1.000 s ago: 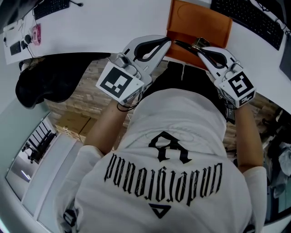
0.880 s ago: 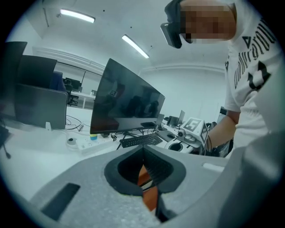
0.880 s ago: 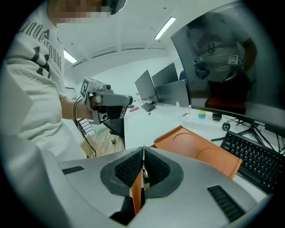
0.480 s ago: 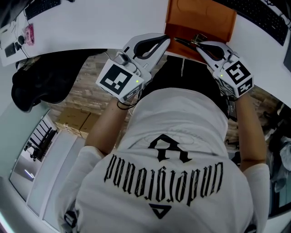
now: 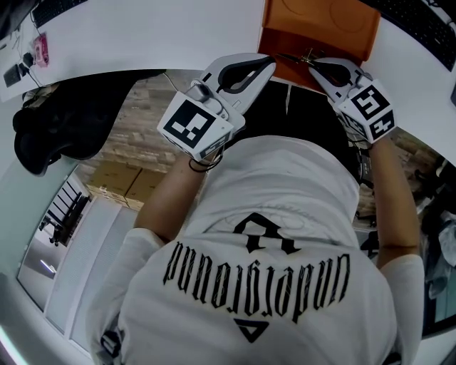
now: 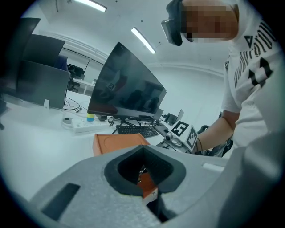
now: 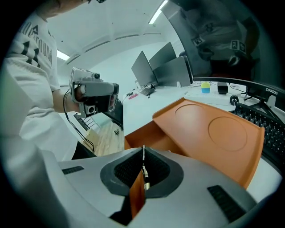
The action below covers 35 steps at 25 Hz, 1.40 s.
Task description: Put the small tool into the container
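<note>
An orange container (image 5: 320,21) lies at the near edge of the white desk (image 5: 142,36). In the right gripper view its flat lid (image 7: 213,133) is slid aside and the open tray (image 7: 149,136) shows beneath. My right gripper (image 5: 314,64) is shut on a thin metal tool (image 7: 143,156), which stands upright between the orange pads just before the tray. In the head view the tool (image 5: 307,56) pokes out over the container's front edge. My left gripper (image 5: 266,63) hovers close beside it, jaws together, with nothing seen between them.
A black keyboard (image 5: 420,25) lies right of the container. In the left gripper view a monitor (image 6: 127,87), a second keyboard (image 6: 136,130) and a power strip (image 6: 82,127) stand on the desk. A black chair (image 5: 64,128) sits at the left.
Both grippers have shifted slightly forward toward the container's front edge. The right one stays shut on the tool, and the left one stays shut.
</note>
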Each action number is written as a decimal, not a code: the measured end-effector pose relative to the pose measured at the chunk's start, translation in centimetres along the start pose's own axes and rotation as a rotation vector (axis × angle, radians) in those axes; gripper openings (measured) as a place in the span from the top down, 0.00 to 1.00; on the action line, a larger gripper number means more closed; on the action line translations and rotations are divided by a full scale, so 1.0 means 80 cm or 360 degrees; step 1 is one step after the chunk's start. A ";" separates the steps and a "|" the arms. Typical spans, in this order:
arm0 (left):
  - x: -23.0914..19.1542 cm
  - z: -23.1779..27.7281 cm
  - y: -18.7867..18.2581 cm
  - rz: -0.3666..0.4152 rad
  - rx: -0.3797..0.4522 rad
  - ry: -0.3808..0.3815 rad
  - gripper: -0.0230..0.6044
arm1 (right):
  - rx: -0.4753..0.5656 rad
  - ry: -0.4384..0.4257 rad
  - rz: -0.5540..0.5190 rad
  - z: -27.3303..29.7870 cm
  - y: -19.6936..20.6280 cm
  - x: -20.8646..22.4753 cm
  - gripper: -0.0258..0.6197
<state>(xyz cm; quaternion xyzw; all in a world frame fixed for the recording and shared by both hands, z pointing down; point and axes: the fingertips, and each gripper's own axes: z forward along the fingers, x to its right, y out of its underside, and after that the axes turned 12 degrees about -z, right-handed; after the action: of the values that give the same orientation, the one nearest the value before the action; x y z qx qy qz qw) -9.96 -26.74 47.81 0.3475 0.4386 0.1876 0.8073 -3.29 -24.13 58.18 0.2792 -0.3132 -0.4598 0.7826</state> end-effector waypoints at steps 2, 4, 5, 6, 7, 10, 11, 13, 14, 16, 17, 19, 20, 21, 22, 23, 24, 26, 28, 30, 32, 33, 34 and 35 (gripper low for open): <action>-0.001 0.000 0.003 -0.0007 -0.0007 0.0001 0.94 | -0.0016 -0.0011 0.0003 0.004 0.005 -0.001 0.92; -0.001 0.000 0.005 -0.0011 -0.0010 -0.0002 0.94 | -0.0023 -0.0017 0.0015 0.005 0.008 -0.001 0.92; -0.001 0.000 0.005 -0.0013 -0.0009 -0.0006 0.94 | -0.0027 -0.0019 0.0025 0.006 0.010 -0.001 0.92; -0.002 0.000 0.004 -0.0014 -0.0007 -0.0012 0.94 | -0.0033 -0.0022 0.0035 0.007 0.013 -0.001 0.92; -0.003 -0.001 0.004 -0.0014 -0.0004 -0.0019 0.94 | -0.0040 -0.0025 0.0045 0.008 0.016 -0.001 0.92; -0.007 -0.003 0.003 -0.0018 0.0003 -0.0029 0.94 | -0.0058 -0.0019 0.0061 0.012 0.021 -0.001 0.92; -0.007 -0.003 0.003 -0.0019 0.0003 -0.0029 0.94 | -0.0063 -0.0011 0.0067 0.013 0.023 0.000 0.92; -0.005 -0.003 0.005 -0.0021 0.0000 -0.0027 0.94 | -0.0070 0.0006 0.0075 0.012 0.025 0.003 0.92; -0.004 -0.003 0.006 -0.0023 -0.0002 -0.0026 0.94 | -0.0074 0.0013 0.0074 0.012 0.025 0.004 0.92; -0.002 -0.003 0.007 -0.0026 -0.0006 -0.0024 0.94 | -0.0083 0.0021 0.0066 0.013 0.024 0.006 0.92; -0.002 -0.003 0.007 -0.0027 -0.0008 -0.0024 0.94 | -0.0084 0.0026 0.0062 0.013 0.023 0.007 0.92; -0.002 -0.003 0.007 -0.0029 -0.0009 -0.0023 0.94 | -0.0081 0.0043 0.0058 0.014 0.019 0.009 0.88; -0.001 -0.003 0.007 -0.0031 -0.0008 -0.0022 0.94 | -0.0079 0.0054 0.0058 0.014 0.019 0.010 0.84; 0.000 -0.003 0.007 -0.0032 -0.0006 -0.0022 0.94 | -0.0079 0.0065 0.0057 0.014 0.019 0.011 0.80; 0.001 -0.003 0.007 -0.0031 -0.0004 -0.0021 0.94 | -0.0077 0.0075 0.0057 0.013 0.019 0.012 0.78; 0.003 -0.003 0.007 -0.0029 -0.0002 -0.0021 0.94 | -0.0073 0.0085 0.0058 0.011 0.019 0.013 0.77; 0.004 -0.003 0.008 -0.0027 -0.0002 -0.0020 0.94 | -0.0070 0.0095 0.0057 0.009 0.019 0.014 0.76; 0.005 -0.003 0.009 -0.0023 -0.0001 -0.0017 0.94 | -0.0072 0.0112 0.0045 0.006 0.019 0.015 0.74; 0.003 -0.007 0.010 -0.0021 0.0000 -0.0015 0.94 | -0.0071 0.0123 0.0035 0.005 0.018 0.015 0.74; 0.002 -0.010 0.012 -0.0021 0.0004 -0.0012 0.94 | -0.0068 0.0132 0.0034 0.006 0.016 0.016 0.74; 0.002 -0.011 0.011 -0.0026 0.0013 -0.0005 0.94 | -0.0065 0.0140 0.0036 0.005 0.014 0.017 0.74; 0.003 -0.012 0.009 -0.0027 0.0018 -0.0003 0.94 | -0.0062 0.0143 0.0035 0.004 0.012 0.017 0.74; 0.004 -0.012 0.008 -0.0026 0.0022 -0.0001 0.94 | -0.0061 0.0145 0.0032 0.003 0.010 0.017 0.74; 0.005 -0.012 0.007 -0.0023 0.0026 -0.0001 0.94 | -0.0059 0.0148 0.0029 0.001 0.008 0.016 0.74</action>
<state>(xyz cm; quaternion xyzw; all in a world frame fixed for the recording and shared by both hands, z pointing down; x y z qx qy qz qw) -10.59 -25.74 47.62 0.3508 0.4425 0.1782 0.8059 -2.54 -24.99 59.04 0.2829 -0.2704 -0.4451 0.8055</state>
